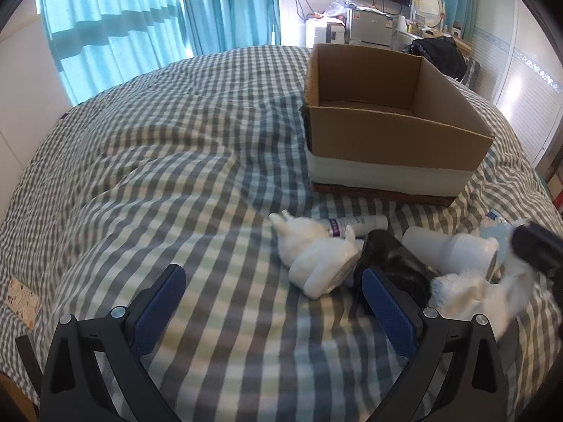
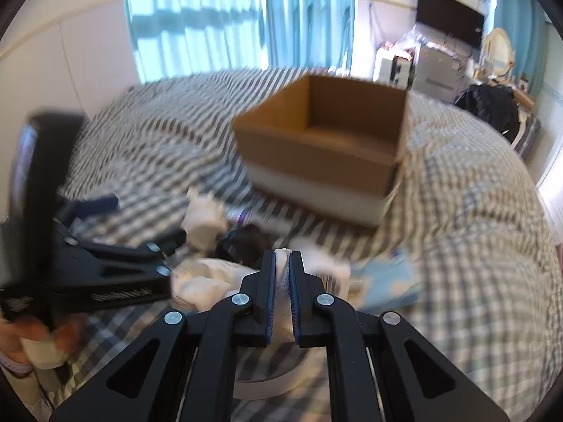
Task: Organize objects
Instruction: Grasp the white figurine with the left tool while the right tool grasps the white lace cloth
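An open cardboard box (image 1: 394, 119) stands on the checked bed, empty as far as I see; it also shows in the right wrist view (image 2: 316, 154). In front of it lies a pile: a white plush toy (image 1: 316, 256), a white tube with a purple label (image 1: 355, 227), a black bundle (image 1: 390, 260), a white bottle (image 1: 454, 249) and a crumpled white cloth (image 1: 471, 292). My left gripper (image 1: 274, 288) is open, low over the bed, left of the pile. My right gripper (image 2: 282, 263) is shut on the white cloth (image 2: 282, 274). The right wrist view is blurred.
A light blue packet (image 2: 387, 277) lies right of the pile. A patterned phone case (image 1: 23, 299) lies at the bed's left edge. Blue curtains (image 1: 140, 17) hang behind the bed. A TV, fridge and cluttered desk (image 1: 380, 17) stand at the far wall.
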`<action>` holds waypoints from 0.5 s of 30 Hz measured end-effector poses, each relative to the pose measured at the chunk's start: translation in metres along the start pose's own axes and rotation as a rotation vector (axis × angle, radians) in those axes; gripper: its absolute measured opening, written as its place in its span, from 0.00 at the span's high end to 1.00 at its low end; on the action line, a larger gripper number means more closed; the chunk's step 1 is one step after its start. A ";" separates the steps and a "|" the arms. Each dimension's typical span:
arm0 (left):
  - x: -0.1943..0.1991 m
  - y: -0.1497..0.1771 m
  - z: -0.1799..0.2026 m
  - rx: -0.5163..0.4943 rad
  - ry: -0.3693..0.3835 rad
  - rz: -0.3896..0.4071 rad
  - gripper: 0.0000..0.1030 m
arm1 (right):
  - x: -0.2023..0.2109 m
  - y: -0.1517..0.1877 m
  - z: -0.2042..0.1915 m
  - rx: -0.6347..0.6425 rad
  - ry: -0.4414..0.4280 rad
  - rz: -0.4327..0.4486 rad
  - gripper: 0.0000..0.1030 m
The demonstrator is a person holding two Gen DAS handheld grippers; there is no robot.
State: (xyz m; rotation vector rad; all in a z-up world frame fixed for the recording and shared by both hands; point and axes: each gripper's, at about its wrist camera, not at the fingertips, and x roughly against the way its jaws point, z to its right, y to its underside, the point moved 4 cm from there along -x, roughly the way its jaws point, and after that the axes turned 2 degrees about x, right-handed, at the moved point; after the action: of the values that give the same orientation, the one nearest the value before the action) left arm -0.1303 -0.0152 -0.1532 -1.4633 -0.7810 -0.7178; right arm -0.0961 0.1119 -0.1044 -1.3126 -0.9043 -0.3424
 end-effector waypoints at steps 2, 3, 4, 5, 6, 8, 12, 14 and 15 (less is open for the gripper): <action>-0.008 -0.005 0.004 0.000 0.001 -0.011 0.00 | 0.005 -0.006 0.011 -0.016 0.002 0.018 0.93; -0.014 -0.009 0.005 0.004 0.006 -0.018 0.00 | 0.007 -0.008 0.017 -0.020 0.010 0.028 0.93; -0.019 -0.010 0.007 0.009 0.012 -0.029 0.01 | 0.010 -0.011 0.020 -0.024 0.019 0.031 0.93; -0.026 -0.012 0.008 0.017 0.019 -0.046 0.02 | 0.010 -0.012 0.025 -0.031 0.031 0.036 0.93; -0.030 -0.013 0.009 0.022 0.025 -0.059 0.03 | 0.010 -0.012 0.029 -0.040 0.035 0.038 0.93; -0.041 -0.015 0.010 0.039 0.031 -0.088 0.07 | 0.008 -0.011 0.037 -0.064 0.023 0.031 0.93; -0.051 -0.011 0.016 0.046 0.068 -0.131 0.30 | 0.000 -0.007 0.042 -0.085 0.010 0.017 0.93; -0.053 -0.009 0.018 0.041 0.088 -0.146 0.41 | -0.001 -0.005 0.042 -0.089 0.004 0.015 0.93; -0.051 -0.008 0.018 0.042 0.086 -0.140 0.41 | -0.001 -0.003 0.043 -0.088 0.003 0.014 0.93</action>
State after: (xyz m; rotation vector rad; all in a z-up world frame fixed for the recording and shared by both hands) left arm -0.1668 0.0009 -0.1912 -1.3404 -0.8332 -0.8603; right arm -0.1147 0.1503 -0.1037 -1.3981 -0.8849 -0.3765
